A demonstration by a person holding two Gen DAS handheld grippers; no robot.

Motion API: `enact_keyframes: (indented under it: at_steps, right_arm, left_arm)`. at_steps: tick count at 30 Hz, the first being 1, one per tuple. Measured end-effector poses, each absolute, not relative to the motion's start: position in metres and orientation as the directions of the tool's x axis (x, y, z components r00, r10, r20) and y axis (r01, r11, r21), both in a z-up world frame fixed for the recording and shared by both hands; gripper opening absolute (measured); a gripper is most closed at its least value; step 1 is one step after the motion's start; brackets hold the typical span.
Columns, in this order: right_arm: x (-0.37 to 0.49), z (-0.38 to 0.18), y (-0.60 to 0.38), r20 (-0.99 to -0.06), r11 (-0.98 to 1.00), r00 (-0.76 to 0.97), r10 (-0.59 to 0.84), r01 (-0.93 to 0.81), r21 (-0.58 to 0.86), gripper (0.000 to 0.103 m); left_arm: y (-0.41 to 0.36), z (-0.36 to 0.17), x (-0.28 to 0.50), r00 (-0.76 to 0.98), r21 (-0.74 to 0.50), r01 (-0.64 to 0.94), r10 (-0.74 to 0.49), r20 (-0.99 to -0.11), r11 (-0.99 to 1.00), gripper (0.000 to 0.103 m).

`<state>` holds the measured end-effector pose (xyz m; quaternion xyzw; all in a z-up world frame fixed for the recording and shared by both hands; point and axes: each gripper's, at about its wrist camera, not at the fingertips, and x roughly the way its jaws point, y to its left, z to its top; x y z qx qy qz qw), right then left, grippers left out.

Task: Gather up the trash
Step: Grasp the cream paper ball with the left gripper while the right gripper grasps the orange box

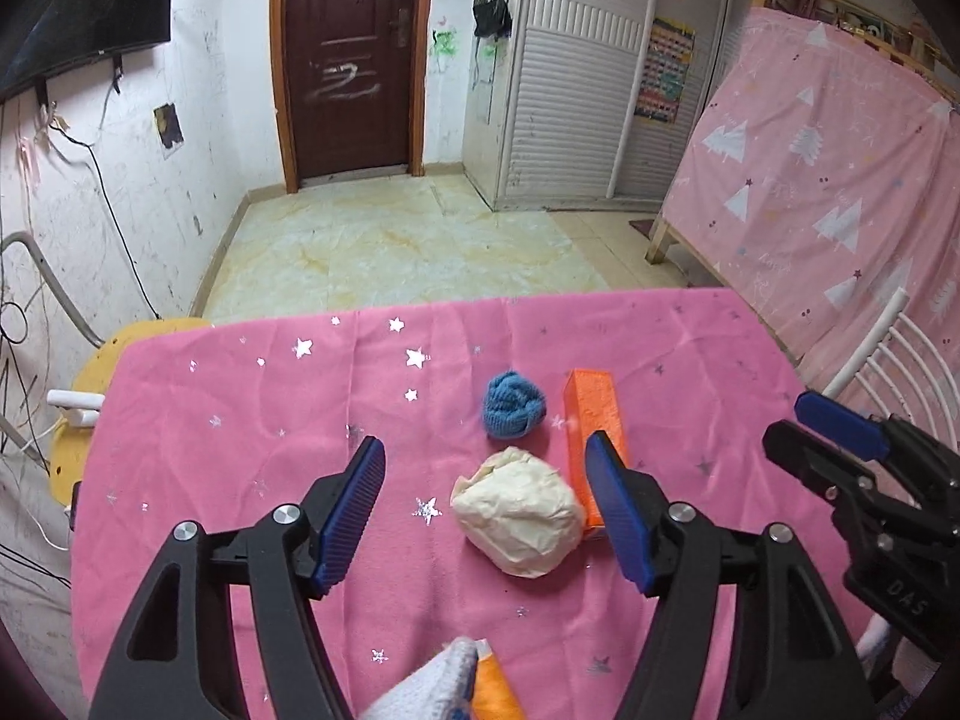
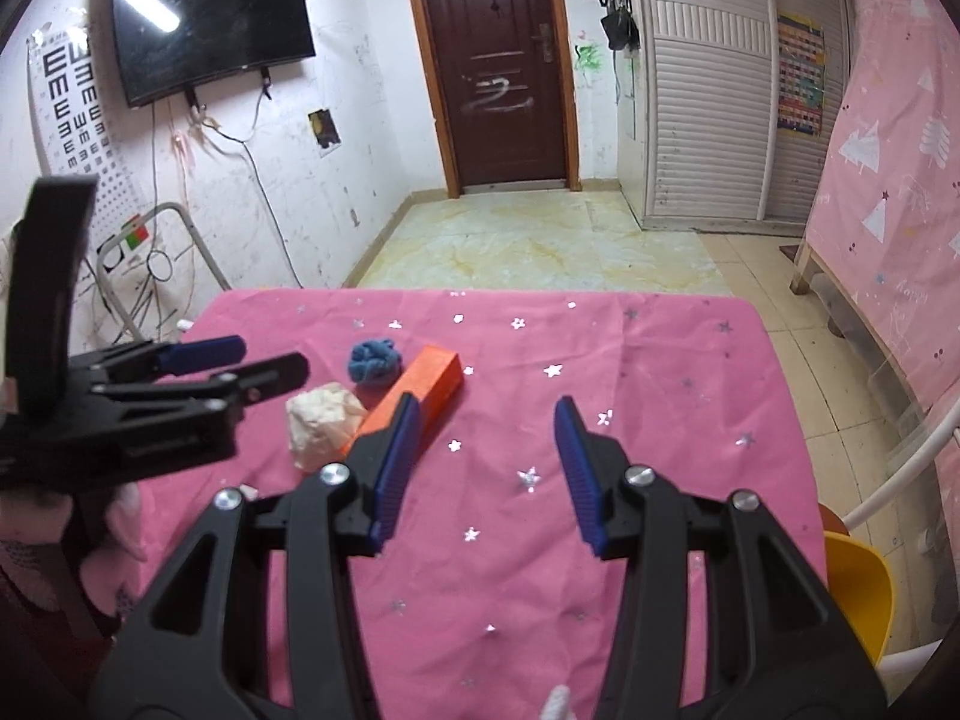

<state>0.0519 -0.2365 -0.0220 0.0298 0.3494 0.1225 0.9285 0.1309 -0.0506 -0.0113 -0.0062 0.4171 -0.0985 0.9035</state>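
Observation:
A crumpled cream paper ball (image 1: 521,513) lies on the pink star cloth (image 1: 240,450), with an orange box (image 1: 594,420) touching its right side and a blue yarn ball (image 1: 513,405) just beyond. My left gripper (image 1: 486,450) is open and empty, hovering just short of the paper ball, which sits toward its right finger. In the right wrist view the paper ball (image 2: 321,423), the orange box (image 2: 429,387) and the yarn ball (image 2: 375,362) lie left of my right gripper (image 2: 486,411), which is open and empty above the cloth.
The right gripper shows at the right edge of the left wrist view (image 1: 840,456). The left gripper shows at the left of the right wrist view (image 2: 240,360). A yellow chair (image 2: 858,588) stands by the table's right side. A white and orange object (image 1: 456,684) sits at the near edge.

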Motion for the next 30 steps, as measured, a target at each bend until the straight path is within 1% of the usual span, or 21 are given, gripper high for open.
enact_keyframes:
  at_steps: [11,13,14,15,16,19,30]
  right_arm:
    - [0.063,-0.027,-0.221,-0.662,0.970,0.711,0.238,-0.207,0.126,0.045]
    - [0.066,-0.028,-0.219,-0.665,0.970,0.708,0.238,-0.207,0.126,0.045]
    - [0.067,-0.028,-0.217,-0.666,0.970,0.707,0.238,-0.208,0.126,0.045]
    - [0.069,-0.029,-0.216,-0.668,0.970,0.705,0.239,-0.209,0.126,0.045]
    - [0.071,-0.029,-0.215,-0.669,0.970,0.704,0.239,-0.209,0.127,0.045]
    - [0.076,-0.030,-0.210,-0.674,0.968,0.697,0.244,-0.213,0.130,0.045]
    - [0.098,-0.050,-0.187,-0.720,0.957,0.634,0.281,-0.240,0.163,0.045]
  left_arm:
    - [-0.057,-0.046,0.148,0.554,-0.129,0.224,-0.235,-0.798,0.966,0.061]
    - [-0.060,-0.049,0.151,0.545,-0.135,0.234,-0.245,-0.802,0.963,0.058]
    - [-0.061,-0.052,0.151,0.535,-0.149,0.246,-0.262,-0.804,0.958,0.053]
    - [-0.062,-0.054,0.151,0.520,-0.176,0.260,-0.291,-0.803,0.950,0.045]
    - [-0.062,-0.057,0.150,0.510,-0.193,0.271,-0.310,-0.803,0.943,0.044]
    - [-0.067,-0.057,0.142,0.536,-0.143,0.282,-0.279,-0.796,0.949,0.044]
    - [-0.029,-0.034,0.111,0.632,-0.112,0.196,-0.213,-0.745,0.974,0.044]
